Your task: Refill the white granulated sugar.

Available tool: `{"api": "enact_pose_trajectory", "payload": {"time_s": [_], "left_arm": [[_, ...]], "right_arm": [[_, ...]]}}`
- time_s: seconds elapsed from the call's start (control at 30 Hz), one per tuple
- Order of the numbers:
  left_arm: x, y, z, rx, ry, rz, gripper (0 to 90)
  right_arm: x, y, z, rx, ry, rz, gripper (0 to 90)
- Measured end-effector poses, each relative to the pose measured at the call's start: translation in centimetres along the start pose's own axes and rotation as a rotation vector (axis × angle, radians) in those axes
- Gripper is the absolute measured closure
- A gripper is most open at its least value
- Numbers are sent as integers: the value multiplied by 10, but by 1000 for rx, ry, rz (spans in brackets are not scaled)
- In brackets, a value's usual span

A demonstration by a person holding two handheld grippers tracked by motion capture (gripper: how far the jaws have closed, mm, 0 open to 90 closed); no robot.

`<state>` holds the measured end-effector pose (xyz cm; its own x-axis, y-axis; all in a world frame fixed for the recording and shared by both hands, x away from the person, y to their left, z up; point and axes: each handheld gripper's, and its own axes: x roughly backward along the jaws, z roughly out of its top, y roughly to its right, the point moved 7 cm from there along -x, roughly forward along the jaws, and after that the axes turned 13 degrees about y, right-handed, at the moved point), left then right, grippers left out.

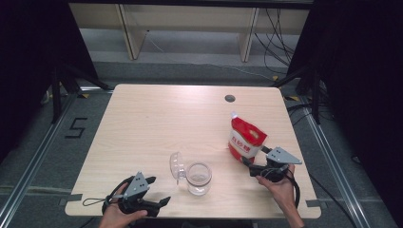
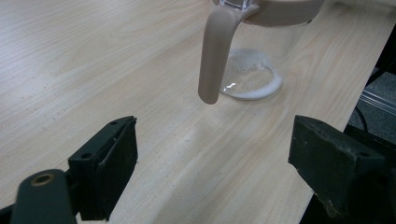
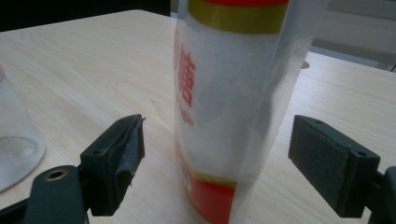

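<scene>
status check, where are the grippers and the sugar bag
Right gripper open, jaws astride upright sugar bag, not pressing. Left gripper open, empty, near jar. Nothing in the way.

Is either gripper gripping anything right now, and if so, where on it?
Nothing is held. The right gripper stands open around the red-and-white plastic bag, pads clear of it. The left gripper is open, short of the clear glass jar.

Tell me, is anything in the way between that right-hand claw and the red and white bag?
Nothing visible is. The right gripper has its jaws wide open, and the bag stands upright just beyond them, with bare table in between. The glass jar sits off to the side, apart from the bag.
</scene>
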<state>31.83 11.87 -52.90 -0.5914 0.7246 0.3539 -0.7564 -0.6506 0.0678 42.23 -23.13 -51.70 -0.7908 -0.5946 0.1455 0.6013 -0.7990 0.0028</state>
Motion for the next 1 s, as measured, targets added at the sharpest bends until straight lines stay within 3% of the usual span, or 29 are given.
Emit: {"api": "enact_pose_trajectory", "payload": {"time_s": [0.03,0.1,0.17,0.23,0.27,0.3,0.33,0.4,0.6,0.67,0.87,0.9,0.93,0.97,1.0], "left_arm": [[1,-3,-1,-22,-17,6,152],[0,-1,1,-2,10,2,152],[1,-2,1,7,9,3,152],[1,-1,1,13,14,3,152],[1,-2,1,6,11,2,152],[1,-2,1,-2,9,-1,152],[1,-2,2,-4,9,-1,152],[1,-2,2,0,10,2,152],[1,-2,2,6,12,6,152],[1,-2,1,5,11,6,152],[1,-3,2,5,20,10,152],[2,-3,2,4,13,13,152],[2,-3,2,0,11,11,152],[1,-3,2,3,13,7,152],[1,-3,1,-3,9,8,152]], "right_arm": [[-3,1,-1,2,-5,-15,204],[-3,0,-2,-7,-14,-14,205],[-8,3,-1,7,13,-10,212],[-11,1,-2,-27,20,-5,222],[-12,5,-2,14,22,-5,228],[-12,2,-2,-18,21,-12,237],[-14,4,-1,0,32,2,248],[-15,2,-1,-47,37,-20,249],[-22,5,-2,-9,52,-3,258],[-21,3,-3,-35,41,-14,264],[-27,4,-3,-23,61,-4,278],[-26,3,-4,-42,50,-18,280],[-27,4,-3,-38,70,-9,285],[-27,6,-4,-10,58,15,289],[-28,4,-3,-41,73,-3,289]]}}
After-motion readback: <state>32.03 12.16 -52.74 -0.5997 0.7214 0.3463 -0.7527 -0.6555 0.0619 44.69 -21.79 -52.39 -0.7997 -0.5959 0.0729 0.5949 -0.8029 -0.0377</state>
